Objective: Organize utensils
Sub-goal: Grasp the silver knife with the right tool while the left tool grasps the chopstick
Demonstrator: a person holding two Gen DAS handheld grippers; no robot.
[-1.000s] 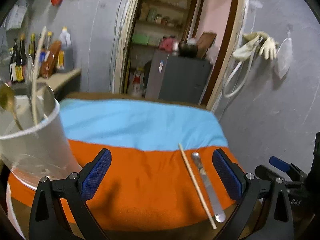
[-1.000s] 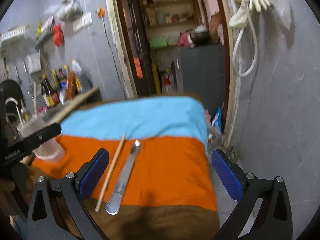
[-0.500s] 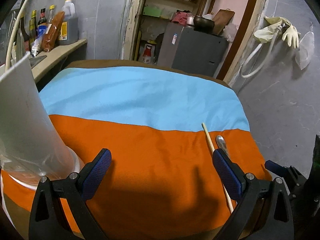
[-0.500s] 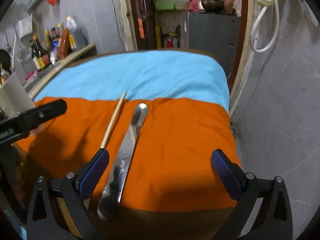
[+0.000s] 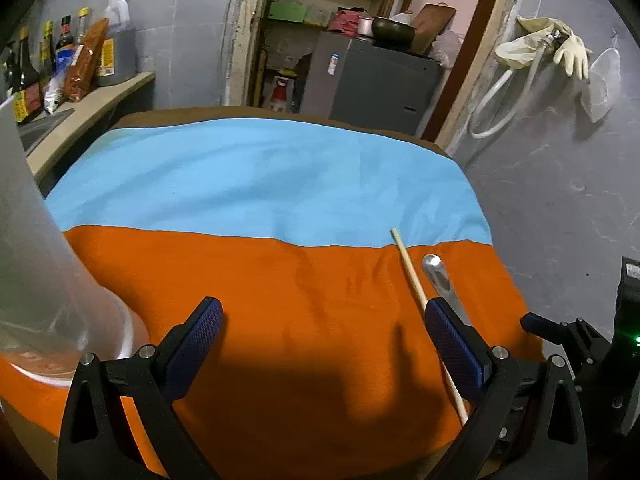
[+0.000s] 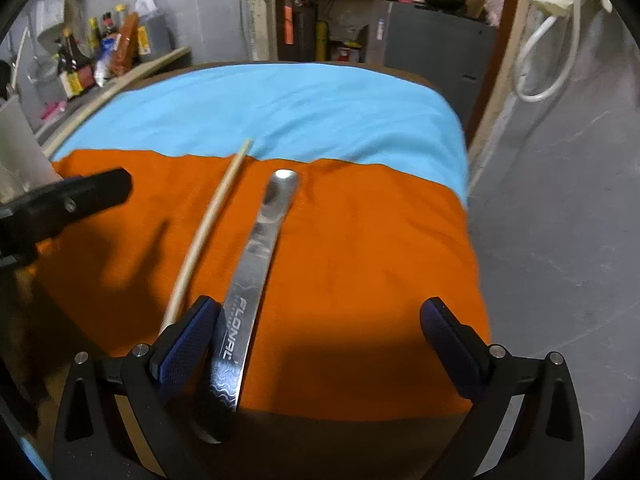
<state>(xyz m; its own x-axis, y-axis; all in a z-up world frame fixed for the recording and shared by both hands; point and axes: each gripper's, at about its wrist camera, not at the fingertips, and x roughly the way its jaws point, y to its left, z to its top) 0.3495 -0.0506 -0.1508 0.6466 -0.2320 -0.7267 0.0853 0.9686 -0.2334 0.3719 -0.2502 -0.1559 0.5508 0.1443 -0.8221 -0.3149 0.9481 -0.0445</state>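
Observation:
A wooden chopstick point(image 6: 204, 228) and a flat steel knife point(image 6: 256, 260) lie side by side on the orange part of the cloth point(image 6: 360, 260). My right gripper point(image 6: 316, 344) is open just above the cloth, with the knife's blade by its left finger point(image 6: 184, 344). In the left wrist view the chopstick point(image 5: 416, 284) and the knife's handle end point(image 5: 438, 274) run under the right finger point(image 5: 454, 350) of my open, empty left gripper point(image 5: 320, 344). A translucent plastic cup point(image 5: 36, 264) stands at the left edge.
The table's cloth is blue point(image 5: 260, 184) at the far half. A counter with bottles point(image 5: 72, 60) is at the left. A grey cabinet point(image 5: 380, 84) stands in the doorway behind. The table's right edge drops to a grey floor point(image 6: 560, 220).
Both grippers have dropped lower and closer to the cloth. The right gripper has come up over the knife. The cup has slid further out of the left view.

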